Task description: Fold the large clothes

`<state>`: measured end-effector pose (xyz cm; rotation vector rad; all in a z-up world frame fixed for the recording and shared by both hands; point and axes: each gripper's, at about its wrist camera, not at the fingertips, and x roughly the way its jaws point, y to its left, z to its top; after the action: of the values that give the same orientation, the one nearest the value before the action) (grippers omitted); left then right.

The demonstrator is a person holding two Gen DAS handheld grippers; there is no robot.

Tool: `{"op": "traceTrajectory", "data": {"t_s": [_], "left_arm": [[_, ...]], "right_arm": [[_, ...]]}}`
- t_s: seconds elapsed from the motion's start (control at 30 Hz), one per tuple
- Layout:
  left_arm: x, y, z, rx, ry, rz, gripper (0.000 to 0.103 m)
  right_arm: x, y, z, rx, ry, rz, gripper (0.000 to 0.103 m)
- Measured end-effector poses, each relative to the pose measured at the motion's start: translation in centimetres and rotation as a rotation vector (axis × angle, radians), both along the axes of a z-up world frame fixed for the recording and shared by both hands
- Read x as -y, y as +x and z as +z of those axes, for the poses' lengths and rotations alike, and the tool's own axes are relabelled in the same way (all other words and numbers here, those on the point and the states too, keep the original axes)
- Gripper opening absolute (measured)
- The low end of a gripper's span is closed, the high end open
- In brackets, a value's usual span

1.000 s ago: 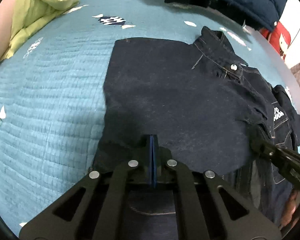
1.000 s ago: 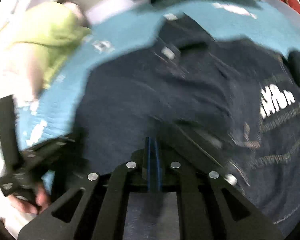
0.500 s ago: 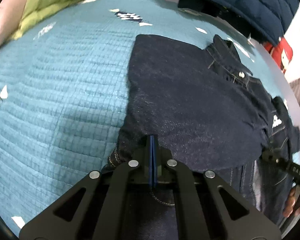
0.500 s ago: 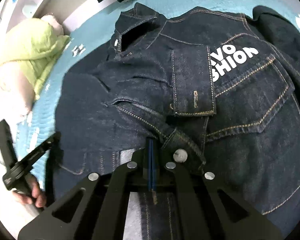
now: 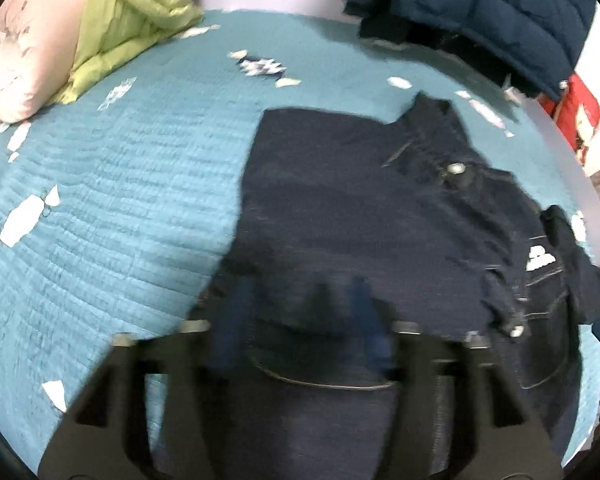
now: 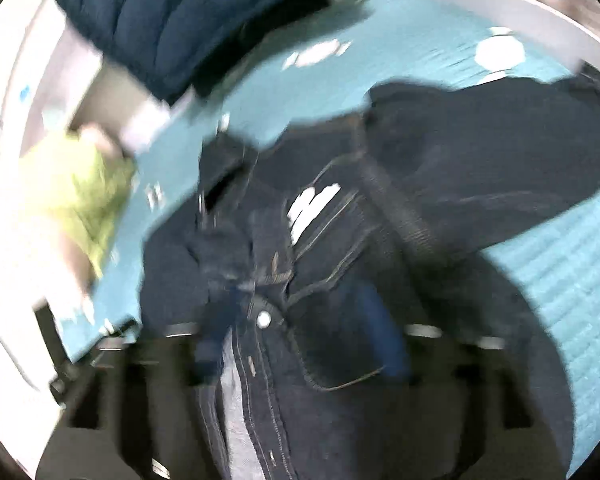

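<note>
Through my left wrist camera, my left gripper [image 5: 300, 320] hangs over the near edge of the dark denim jacket [image 5: 360, 208], jaws opening and clear of the cloth; the jacket lies partly folded on the teal quilt [image 5: 120, 200]. Through my right wrist camera, blurred, my right gripper [image 6: 296, 328] is opening wide above the jacket's buttoned front, pressing on nothing.

You get even, soft indoor light, but both fisheye views smear with motion, the right wrist worst; the denim jacket [image 5: 364, 216] reads nearly black, white glare burns the left rim, edges bend and darken
</note>
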<state>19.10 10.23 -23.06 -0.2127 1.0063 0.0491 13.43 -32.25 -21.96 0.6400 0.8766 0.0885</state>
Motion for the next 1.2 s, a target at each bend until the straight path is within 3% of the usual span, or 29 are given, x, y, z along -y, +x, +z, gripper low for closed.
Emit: {"op": "traceTrajectory", "data": {"t_s": [0.07, 0.17, 0.33, 0.4, 0.5, 0.73, 0.93, 1.03, 1.1, 1.17, 1.2], "left_arm": [[1.7, -0.2, 0.8, 0.022, 0.005, -0.031, 0.066], [5.3, -0.1, 1.6, 0.014, 0.012, -0.110, 0.068], [10.3, -0.2, 1.7, 0.012, 0.026, -0.206, 0.070], [12.2, -0.5, 1.8, 0.037, 0.074, -0.205, 0.070], [14.7, -0.9, 1.6, 0.060, 0.099, -0.222, 0.070], [18.9, -0.5, 0.6, 0.038, 0.085, -0.280, 0.070], [20.4, 0.3, 0.4, 0.028, 0.062, -0.286, 0.070], [20.8, 1.0, 0.2, 0.030, 0.064, -0.276, 0.070], [20.7, 1.3, 0.1, 0.026, 0.060, -0.271, 0.070], [20.7, 1.7, 0.0, 0.022, 0.041, -0.264, 0.070], [20.7, 1.8, 0.0, 0.020, 0.032, -0.262, 0.070]], "right_arm": [[3.6, -1.6, 0.7, 0.048, -0.005, -0.116, 0.091], [8.8, -2.9, 0.4, 0.023, -0.054, -0.253, 0.091], [17.3, -4.3, -1.9, -0.055, -0.021, -0.468, 0.091], [20.2, -4.5, -3.0, -0.071, -0.021, -0.531, 0.091], [23.4, -4.1, -4.6, -0.073, 0.040, -0.551, 0.091], [26.5, -2.2, -7.4, -0.077, 0.095, -0.560, 0.073], [28.4, -0.6, -8.5, -0.050, 0.142, -0.571, 0.072], [28.4, 0.7, -8.6, -0.047, 0.094, -0.547, 0.059], [28.3, 1.3, -8.7, -0.050, 0.093, -0.549, 0.058], [28.3, 1.9, -8.6, -0.027, 0.111, -0.529, 0.026], [28.3, 2.3, -8.7, -0.026, 0.111, -0.517, 0.024]]}}
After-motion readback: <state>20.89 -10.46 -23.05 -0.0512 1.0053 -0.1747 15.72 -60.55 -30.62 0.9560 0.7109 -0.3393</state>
